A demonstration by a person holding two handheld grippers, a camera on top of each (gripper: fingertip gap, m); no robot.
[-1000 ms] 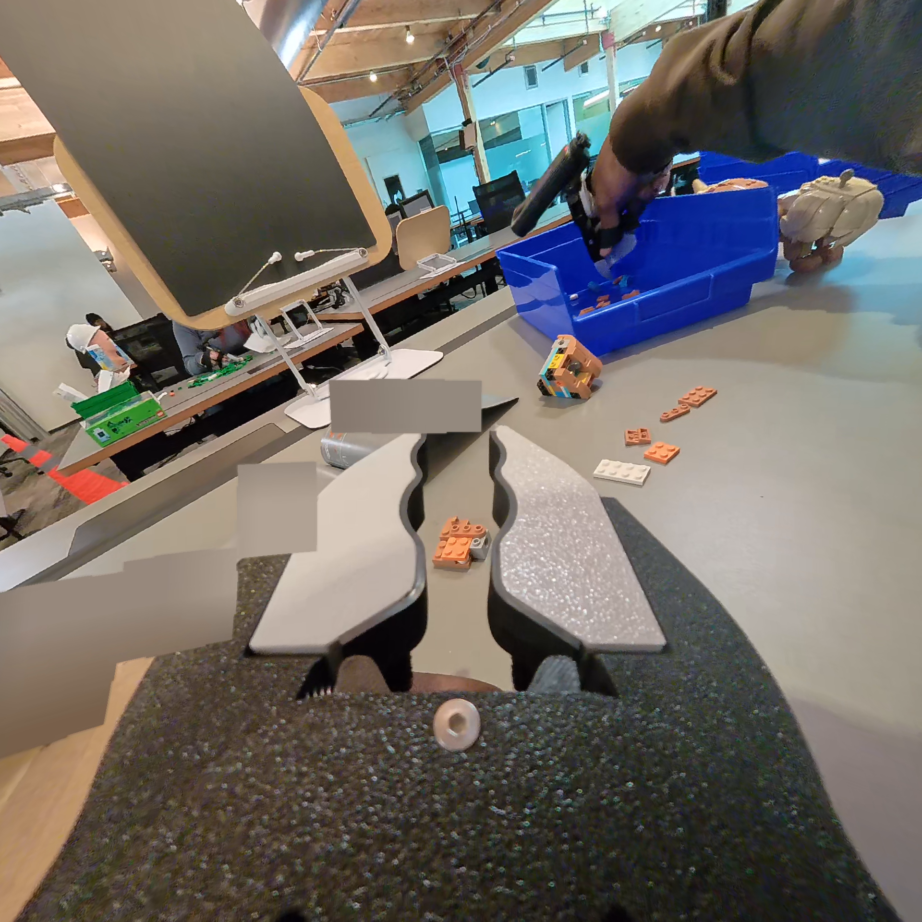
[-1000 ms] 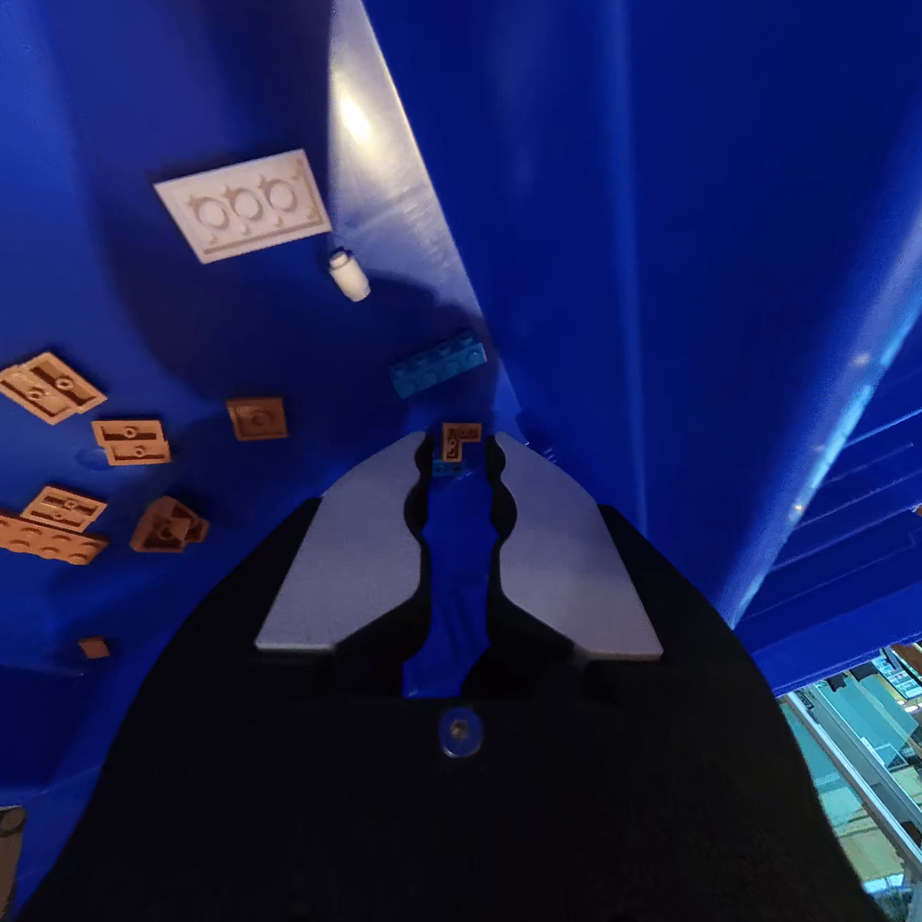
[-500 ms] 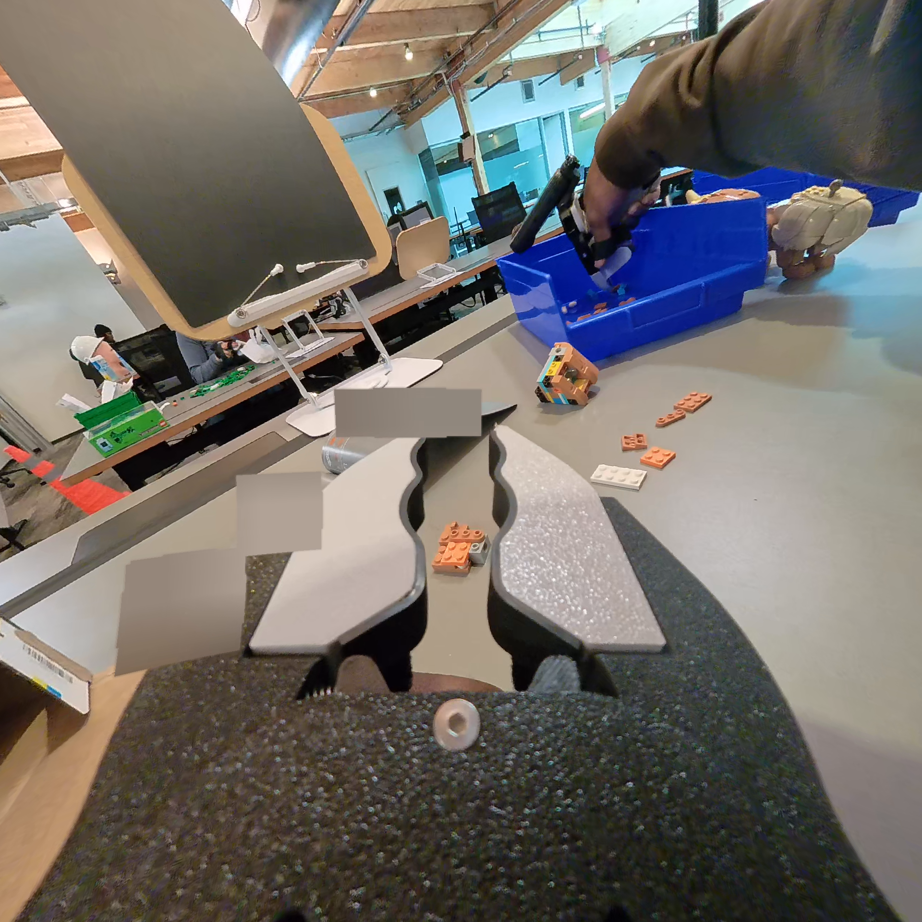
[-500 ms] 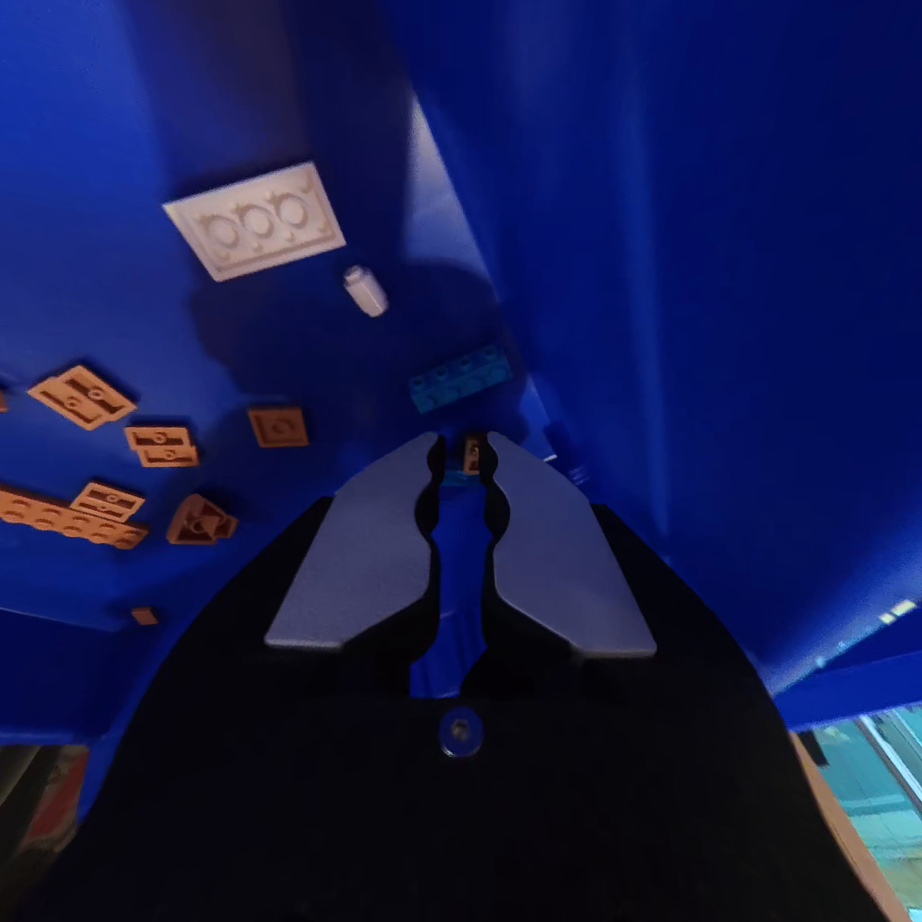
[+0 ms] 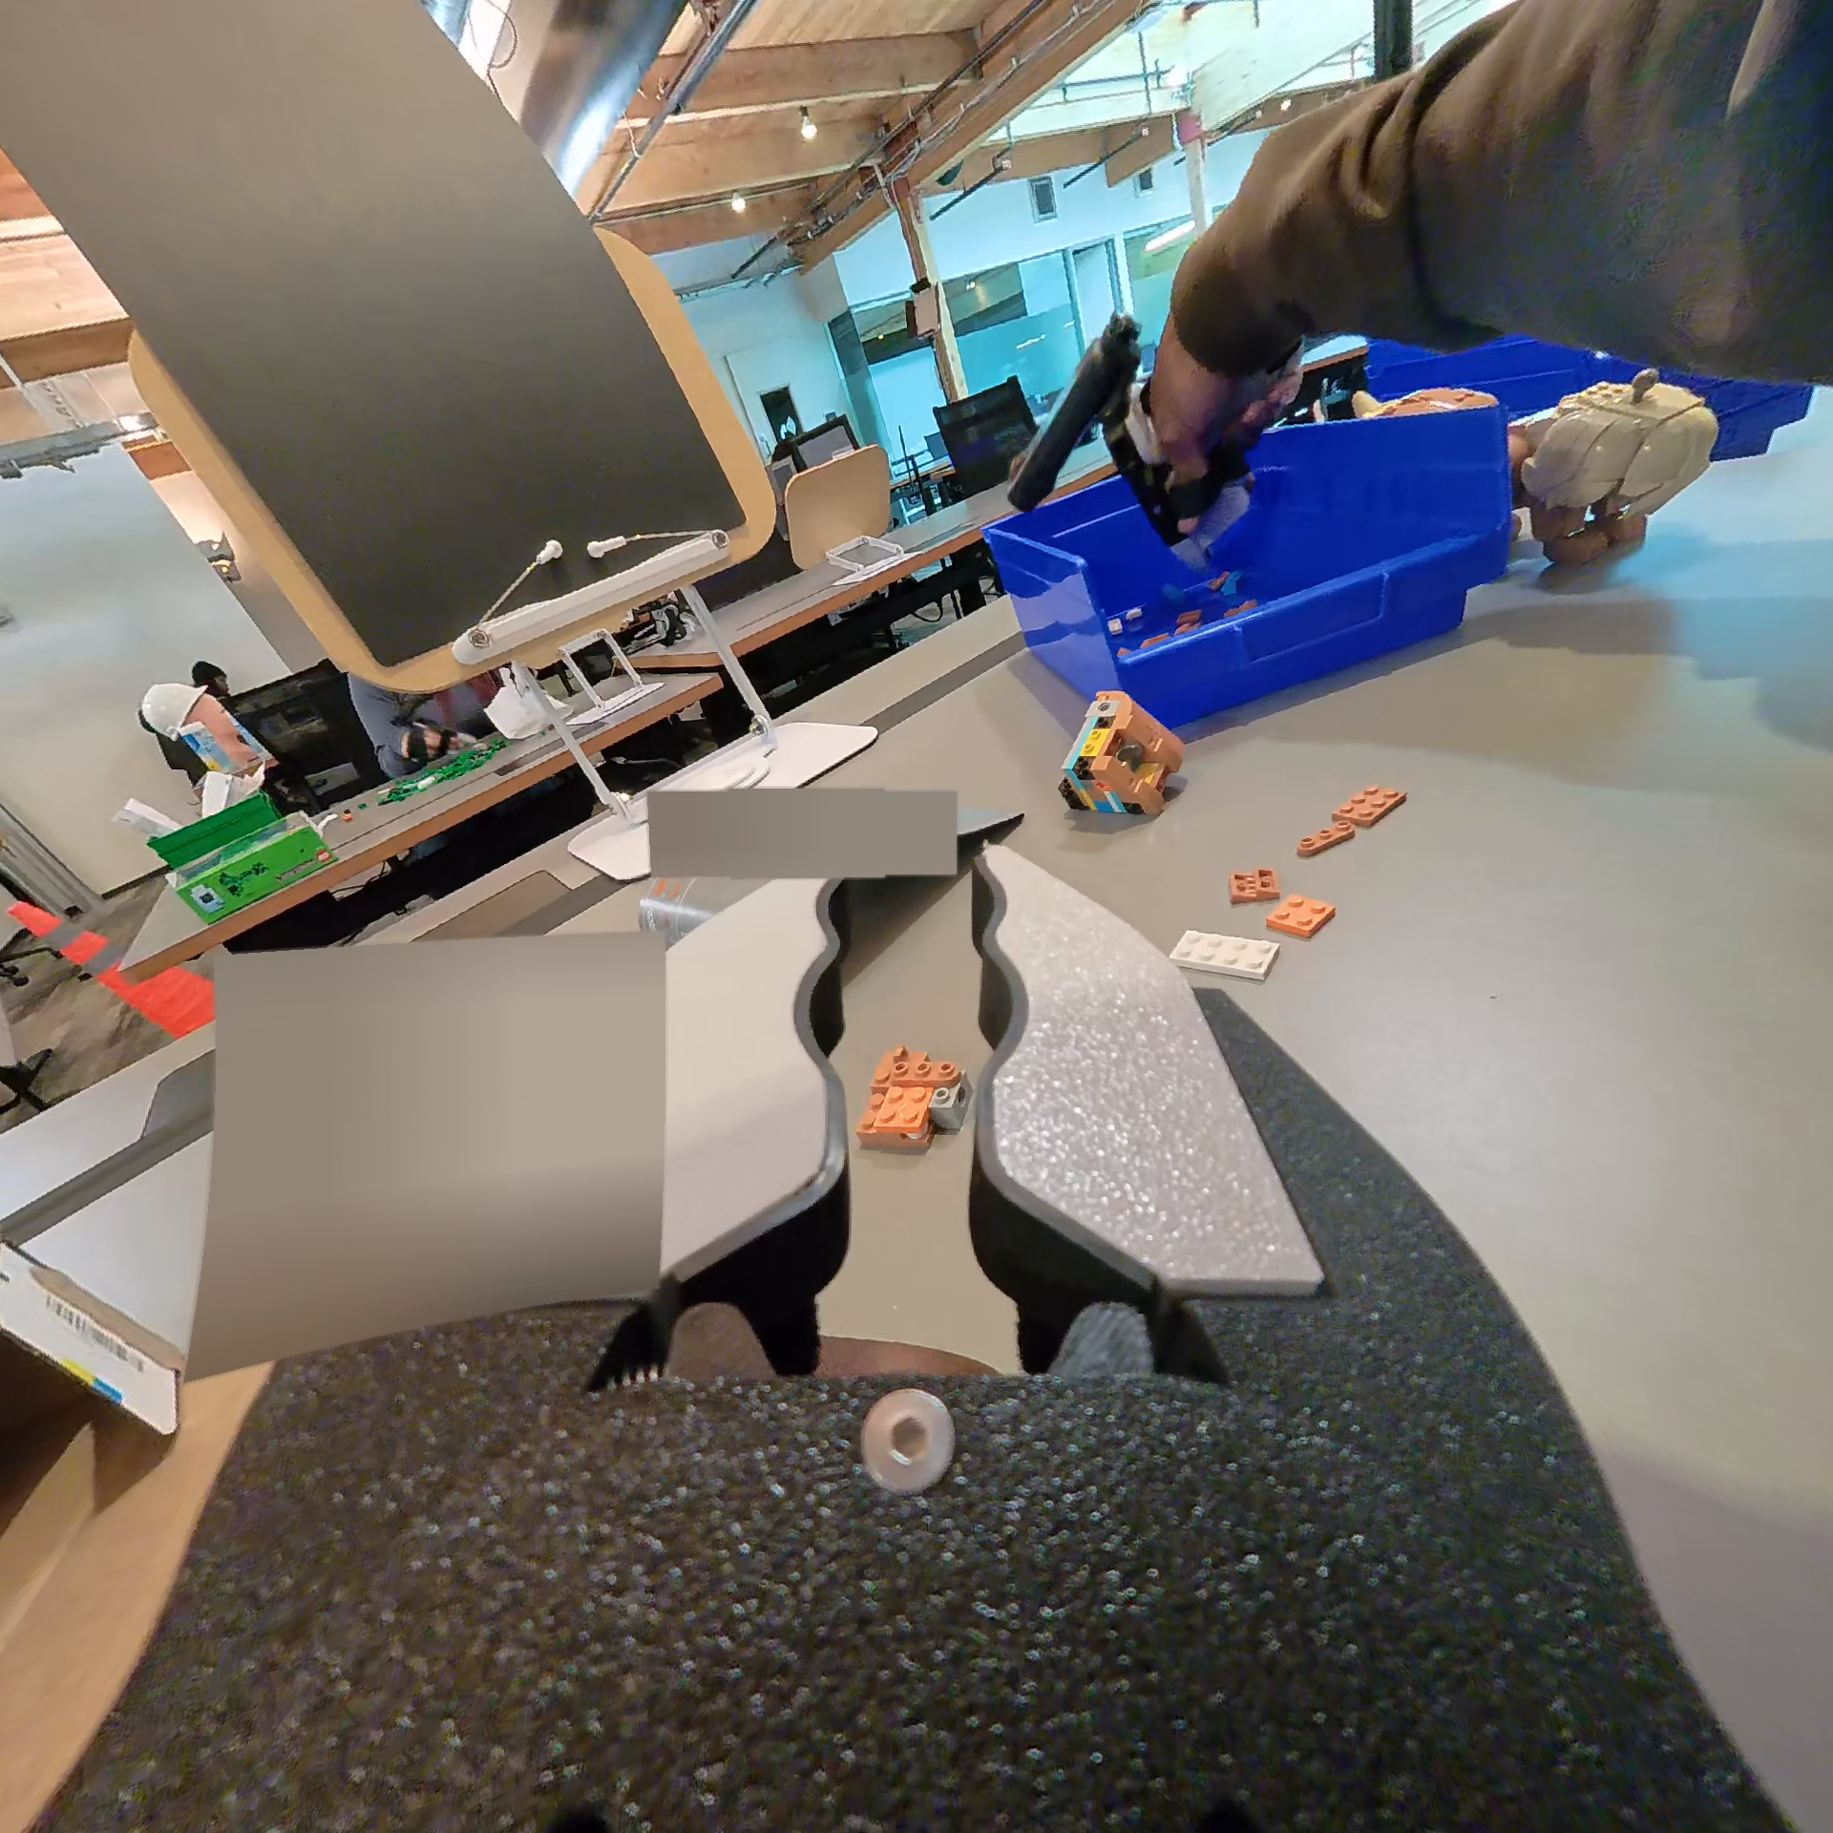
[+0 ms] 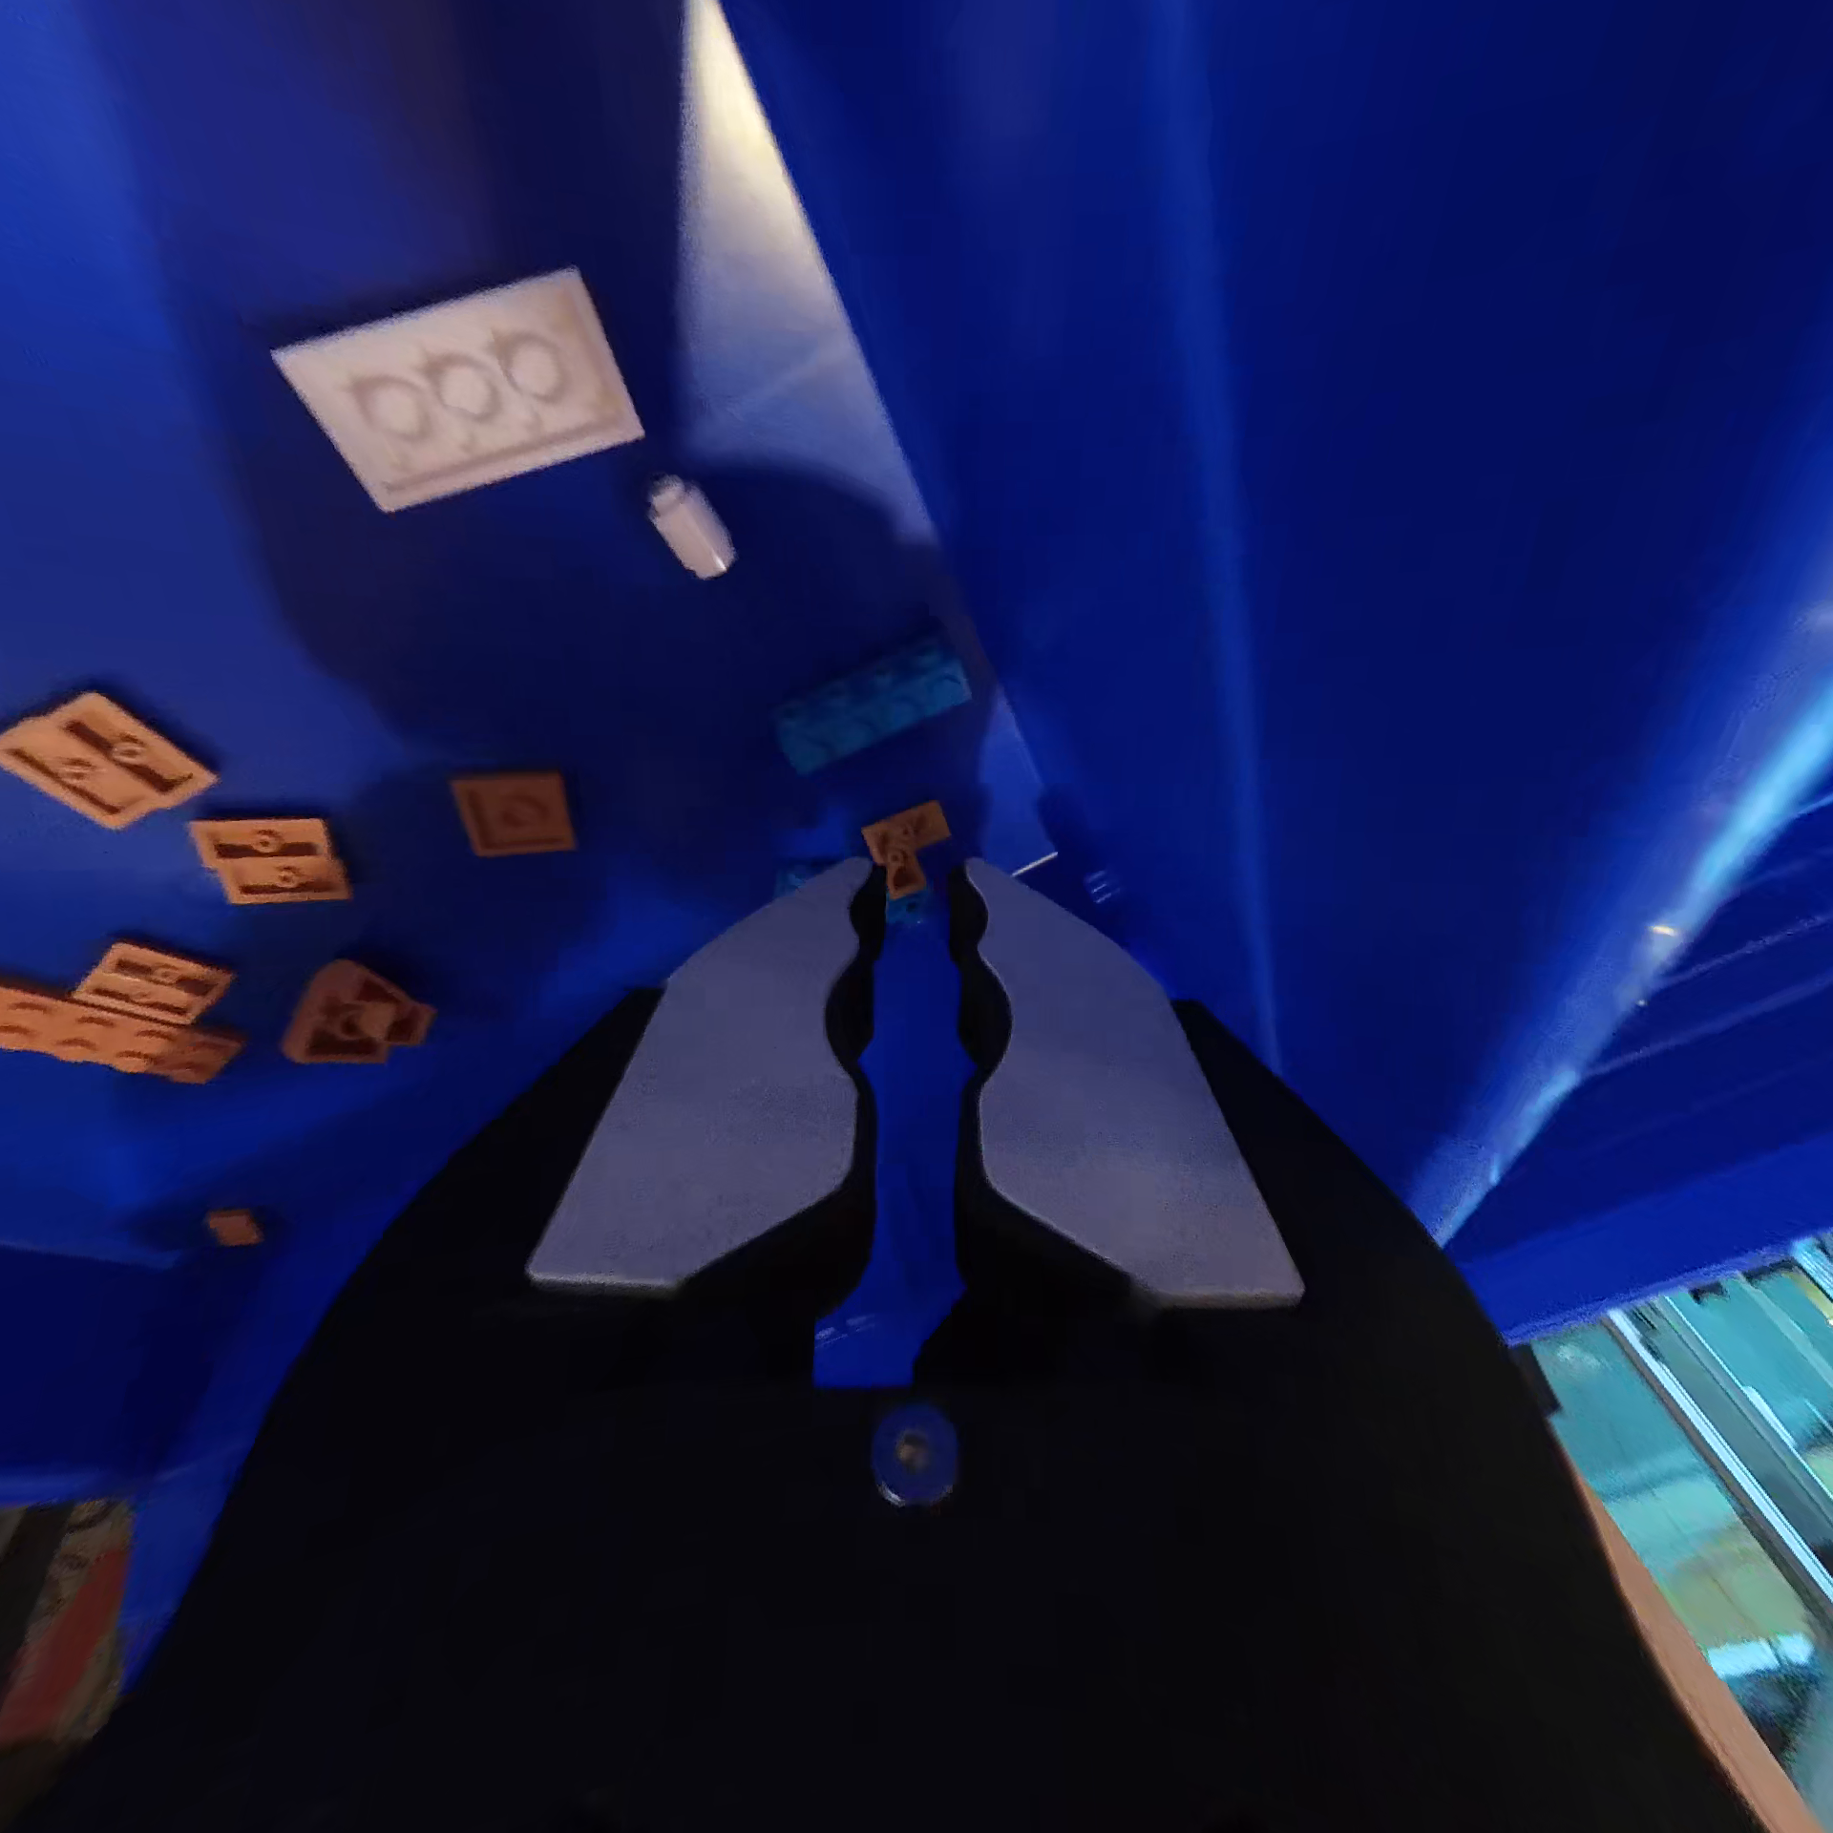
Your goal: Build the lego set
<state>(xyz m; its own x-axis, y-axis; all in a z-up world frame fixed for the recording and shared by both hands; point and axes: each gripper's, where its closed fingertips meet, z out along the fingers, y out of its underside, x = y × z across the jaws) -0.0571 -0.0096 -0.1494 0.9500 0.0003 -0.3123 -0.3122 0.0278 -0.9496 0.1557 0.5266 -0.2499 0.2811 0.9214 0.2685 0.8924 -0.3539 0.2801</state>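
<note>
My left gripper [image 5: 908,873] is open and empty, hovering low over the grey table [image 5: 1488,1091]. A small orange sub-assembly with a grey piece [image 5: 908,1096] lies on the table, seen between its jaws. My right gripper [image 6: 917,873] is inside the blue bin [image 6: 1289,496], jaws nearly closed on a small orange L-shaped piece [image 6: 903,843] at the tips. It also shows in the left wrist view [image 5: 1190,516], reaching into the bin [image 5: 1339,595]. Orange plates [image 6: 268,858], a white plate [image 6: 456,387] and a light-blue brick [image 6: 873,709] lie on the bin floor.
On the table lie loose orange plates [image 5: 1299,913], a white plate [image 5: 1225,954] and a small multicoloured build [image 5: 1121,759]. A tan and brown model [image 5: 1617,466] stands behind the bin. A tablet on a stand [image 5: 397,347] rises at the left. A box corner [image 5: 79,1329] is at the lower left. Left tips to right tips: about 60 cm.
My right gripper's jaws have narrowed around the small orange piece and the view has shifted inside the bin. My left gripper has drawn back slightly from the table edge.
</note>
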